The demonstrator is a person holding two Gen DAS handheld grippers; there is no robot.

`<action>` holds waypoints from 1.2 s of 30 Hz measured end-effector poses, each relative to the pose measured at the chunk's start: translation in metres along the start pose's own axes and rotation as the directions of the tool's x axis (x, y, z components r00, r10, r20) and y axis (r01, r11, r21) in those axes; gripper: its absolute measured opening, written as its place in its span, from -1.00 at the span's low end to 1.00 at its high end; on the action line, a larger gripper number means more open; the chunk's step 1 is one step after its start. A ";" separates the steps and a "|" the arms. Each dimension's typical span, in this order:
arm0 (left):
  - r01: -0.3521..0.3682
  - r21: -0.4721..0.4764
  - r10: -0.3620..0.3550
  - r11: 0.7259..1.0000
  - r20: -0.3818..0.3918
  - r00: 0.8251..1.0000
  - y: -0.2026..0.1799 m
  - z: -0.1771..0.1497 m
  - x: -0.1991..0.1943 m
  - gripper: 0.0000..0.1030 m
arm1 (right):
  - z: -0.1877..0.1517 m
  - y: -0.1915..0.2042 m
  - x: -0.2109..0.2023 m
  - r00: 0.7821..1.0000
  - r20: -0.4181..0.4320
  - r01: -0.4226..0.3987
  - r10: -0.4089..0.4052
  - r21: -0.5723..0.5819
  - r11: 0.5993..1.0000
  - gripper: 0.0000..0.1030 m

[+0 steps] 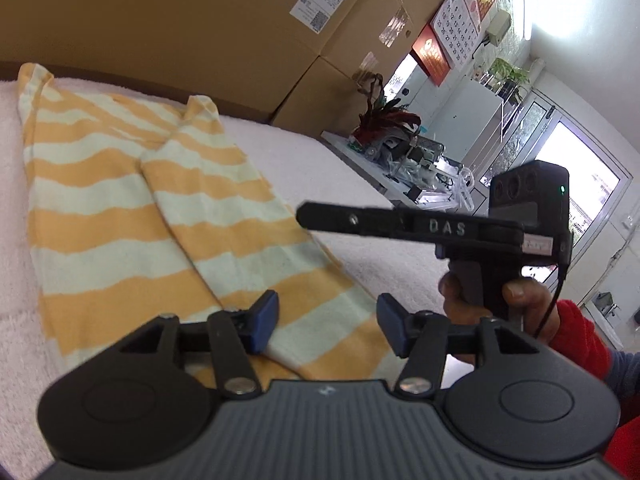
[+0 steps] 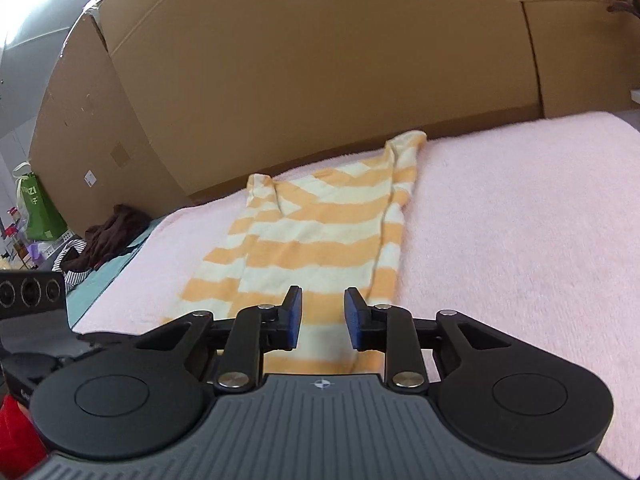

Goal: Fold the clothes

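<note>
Two sets of blue-padded jaws stand apart with nothing between them. The left gripper (image 1: 327,322) is spread wide, its pads poised over the near hem of the orange-and-cream striped knit garment (image 1: 132,216); whether they brush the cloth cannot be told. The right gripper (image 2: 322,318) is only partly open, also over the near hem, and grips nothing.

Beyond the pads, the garment lies lengthwise on the pale pink fleecy blanket (image 2: 520,220), already narrowed: one side is laid over the middle, leaving a long fold line from near to far, with two strap-like points at the far end by the brown cardboard boxes (image 2: 320,60). A hand (image 1: 508,300) in a red sleeve (image 1: 580,332) holds the right gripper's handle at the right of the left view.

Judging by its drape, the cloth is light, soft and limp, with no stiffness to carry a fold by itself. It should sag between two holds and may drag on the nap of the blanket. Pinching both layers at the two near corners seems the safest hold.
</note>
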State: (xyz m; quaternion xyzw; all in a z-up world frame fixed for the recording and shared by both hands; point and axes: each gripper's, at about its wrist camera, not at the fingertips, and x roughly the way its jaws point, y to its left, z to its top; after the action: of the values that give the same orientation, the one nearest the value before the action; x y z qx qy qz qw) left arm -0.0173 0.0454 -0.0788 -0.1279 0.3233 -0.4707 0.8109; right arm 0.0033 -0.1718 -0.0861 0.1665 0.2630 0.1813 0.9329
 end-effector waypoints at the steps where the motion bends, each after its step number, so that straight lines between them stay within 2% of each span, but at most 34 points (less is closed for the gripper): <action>1: 0.003 0.002 -0.003 1.000 0.000 1.000 0.000 0.000 0.000 0.24 | 0.008 0.002 0.009 1.000 -0.006 -0.024 0.024 -0.008 1.000 -0.45; 2: 0.006 0.005 -0.006 1.000 0.000 1.000 0.000 0.000 0.000 0.25 | 0.016 0.004 0.021 0.998 -0.032 -0.055 0.055 -0.013 0.998 -0.44; 4: 0.011 0.010 -0.011 1.000 0.001 1.000 -0.001 -0.001 -0.001 0.26 | 0.027 0.002 0.051 0.992 -0.109 -0.062 0.060 -0.013 0.998 -0.44; 6: 0.017 0.014 -0.017 1.000 0.001 1.000 -0.001 -0.001 -0.001 0.27 | 0.036 -0.006 0.072 0.990 -0.135 -0.046 0.044 -0.015 0.999 -0.49; 9: 0.033 -0.009 -0.032 0.999 0.004 0.999 0.002 -0.001 -0.001 0.28 | 0.055 -0.030 0.092 0.995 -0.095 -0.004 0.008 0.047 0.999 -0.63; 11: 0.036 -0.005 -0.036 0.999 0.002 0.999 0.002 0.000 -0.001 0.30 | 0.068 -0.040 0.101 0.997 -0.065 0.036 -0.032 0.066 0.997 -0.63; 13: 0.041 -0.003 -0.041 0.999 0.002 0.999 0.002 0.000 -0.001 0.35 | 0.075 -0.042 0.106 0.998 -0.037 0.051 -0.049 0.059 0.997 -0.61; 14: 0.046 -0.005 -0.046 0.999 0.002 0.999 0.002 0.000 -0.001 0.36 | 0.077 -0.042 0.109 0.997 -0.028 0.070 -0.069 0.053 0.996 -0.52; 16: 0.053 -0.006 -0.053 0.999 0.002 0.999 0.002 0.000 -0.001 0.39 | 0.081 -0.041 0.118 0.995 -0.029 0.096 -0.096 0.029 0.995 -0.51; 19: 0.059 -0.004 -0.059 0.998 0.001 0.998 0.000 -0.001 -0.001 0.42 | 0.090 -0.047 0.132 0.997 -0.019 0.081 -0.081 0.007 0.997 -0.52; 22: 0.062 -0.004 -0.062 0.998 0.001 0.998 0.000 -0.002 0.000 0.44 | 0.106 -0.067 0.146 0.997 -0.003 0.080 -0.080 0.092 0.993 -0.52; 26: 0.063 -0.003 -0.063 0.998 0.000 0.998 0.000 -0.001 0.000 0.45 | 0.118 -0.084 0.157 0.997 0.032 0.067 -0.072 0.126 0.990 -0.58; 28: 0.069 -0.004 -0.069 0.998 0.001 0.998 0.001 0.000 0.000 0.48 | 0.120 -0.078 0.152 0.989 0.041 0.139 -0.143 0.099 0.985 -0.53; 29: 0.072 -0.005 -0.072 0.997 0.001 0.997 0.002 0.000 0.000 0.49 | 0.119 -0.074 0.145 0.988 0.046 0.143 -0.147 0.092 0.986 -0.46; 30: 0.075 -0.006 -0.075 0.997 0.002 0.997 0.002 0.000 0.000 0.50 | 0.117 -0.070 0.135 0.994 0.045 0.096 -0.100 0.096 0.991 -0.46; 32: 0.079 -0.003 -0.079 0.997 0.000 0.997 0.002 0.000 0.000 0.53 | 0.109 -0.061 0.114 0.998 0.005 -0.059 0.058 0.109 0.992 -0.46; 34: 0.082 0.000 -0.082 0.997 -0.001 0.997 0.001 -0.001 0.001 0.57 | 0.100 -0.050 0.093 0.976 -0.035 -0.211 0.217 0.124 0.970 -0.45; 36: 0.086 0.004 -0.086 0.996 -0.003 0.996 0.001 -0.001 0.001 0.59 | 0.086 -0.036 0.085 0.934 -0.111 -0.328 0.339 0.113 0.938 -0.43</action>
State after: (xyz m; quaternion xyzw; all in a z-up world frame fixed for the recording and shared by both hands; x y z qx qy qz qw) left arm -0.0165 0.0448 -0.0803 -0.1392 0.3176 -0.5061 0.7896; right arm 0.1272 -0.1857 -0.0678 0.2394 0.2988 0.3351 0.8609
